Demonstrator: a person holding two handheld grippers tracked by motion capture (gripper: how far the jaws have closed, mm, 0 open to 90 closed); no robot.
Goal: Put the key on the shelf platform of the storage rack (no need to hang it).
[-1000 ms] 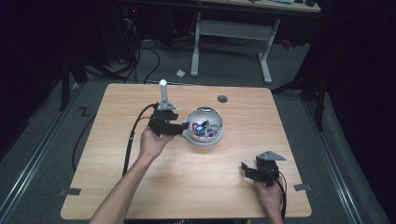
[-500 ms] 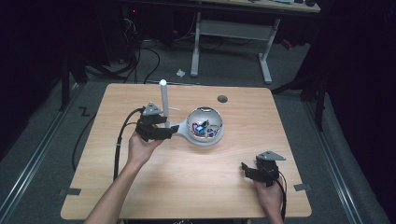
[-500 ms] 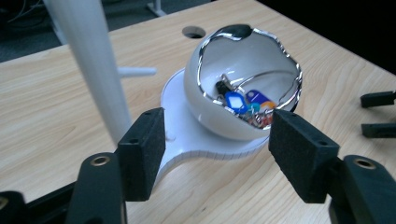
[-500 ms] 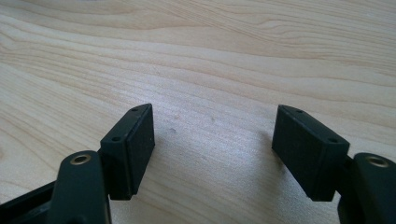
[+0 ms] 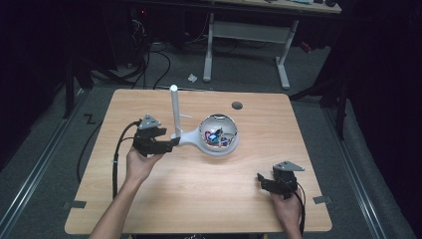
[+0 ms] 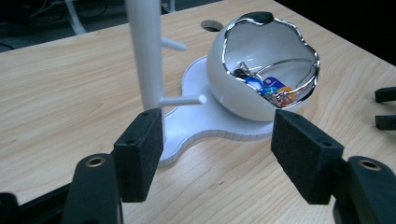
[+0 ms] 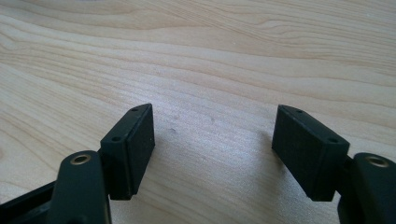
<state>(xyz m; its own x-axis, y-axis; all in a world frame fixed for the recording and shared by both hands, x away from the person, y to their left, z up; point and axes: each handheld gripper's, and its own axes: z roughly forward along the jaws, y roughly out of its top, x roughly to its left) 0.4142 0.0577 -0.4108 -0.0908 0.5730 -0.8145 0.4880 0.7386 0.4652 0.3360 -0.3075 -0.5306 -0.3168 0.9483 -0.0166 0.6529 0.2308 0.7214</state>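
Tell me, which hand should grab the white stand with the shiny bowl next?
Probably the left. The left gripper sits right beside the white stand, jaws open and pointed at it. The right gripper rests far off near the table corner, facing bare wood.

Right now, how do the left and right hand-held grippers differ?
The left hand-held gripper sits by the white stand's base, aimed at the post and bowl; its jaws have just been opening, with nothing between them. The right hand-held gripper rests near the table's front right corner, facing bare wood. Both are open and hold nothing.
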